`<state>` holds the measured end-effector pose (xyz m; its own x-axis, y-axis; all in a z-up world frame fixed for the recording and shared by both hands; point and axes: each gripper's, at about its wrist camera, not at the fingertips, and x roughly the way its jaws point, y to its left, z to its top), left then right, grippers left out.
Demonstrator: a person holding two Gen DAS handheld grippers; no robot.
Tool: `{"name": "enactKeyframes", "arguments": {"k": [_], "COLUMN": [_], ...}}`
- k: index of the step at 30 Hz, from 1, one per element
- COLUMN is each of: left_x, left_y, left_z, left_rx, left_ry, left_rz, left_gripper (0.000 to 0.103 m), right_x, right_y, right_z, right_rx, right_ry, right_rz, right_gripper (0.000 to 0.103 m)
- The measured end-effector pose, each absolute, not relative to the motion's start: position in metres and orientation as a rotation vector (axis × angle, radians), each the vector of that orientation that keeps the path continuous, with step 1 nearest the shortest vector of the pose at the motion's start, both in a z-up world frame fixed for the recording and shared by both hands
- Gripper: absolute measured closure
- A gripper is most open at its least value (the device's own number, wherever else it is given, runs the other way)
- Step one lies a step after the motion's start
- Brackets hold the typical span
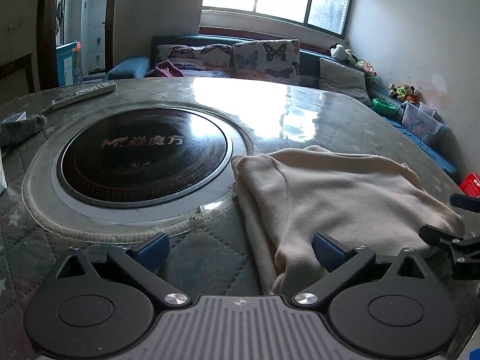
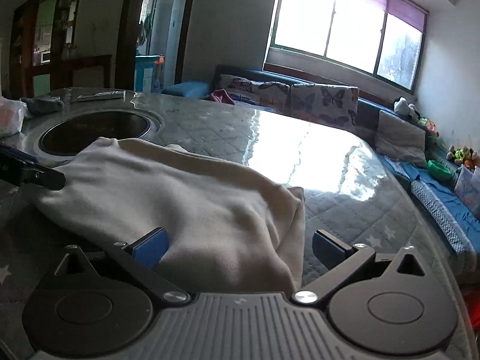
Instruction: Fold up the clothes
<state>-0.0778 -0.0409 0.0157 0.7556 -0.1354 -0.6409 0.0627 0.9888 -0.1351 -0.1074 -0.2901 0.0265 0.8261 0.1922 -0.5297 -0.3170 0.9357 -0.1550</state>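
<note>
While both hand-held grippers (image 1: 240,250) (image 2: 240,247) gape, the cream garment (image 1: 339,198) lies between.

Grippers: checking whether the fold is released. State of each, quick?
Left gripper: open, holding nothing, beside the cream garment.
Right gripper: open, garment edge between its fingers, not clamped.

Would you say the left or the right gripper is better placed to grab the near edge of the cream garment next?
Probably the right gripper: its open jaws straddle the cream garment at its near corner. The left gripper, also open, is mostly over bare table, with cloth only by its right finger.
</note>
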Motion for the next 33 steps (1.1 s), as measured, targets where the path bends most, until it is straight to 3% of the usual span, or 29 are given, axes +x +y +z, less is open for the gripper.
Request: {"name": "enactKeyframes", "arguments": {"k": [16, 33], "left_x": [-0.083, -0.08], "left_y": [-0.033, -0.027], "left_z": [0.024, 0.016], "left_rx": [-0.131, -0.136], "left_ry": [0.697, 0.729], "left_rz": [-0.101, -0.076], "left_gripper": [0.0, 0.0], "right_x": [-0.122, -0.118], "right_y": [-0.315, -0.345], "right_z": [0.035, 0.022], "right_rx": [-0.243, -0.207], "right_ry": [0.467, 0.539], "right_rz": [0.171, 0.098], "right_gripper": [0.0, 0.0]}}
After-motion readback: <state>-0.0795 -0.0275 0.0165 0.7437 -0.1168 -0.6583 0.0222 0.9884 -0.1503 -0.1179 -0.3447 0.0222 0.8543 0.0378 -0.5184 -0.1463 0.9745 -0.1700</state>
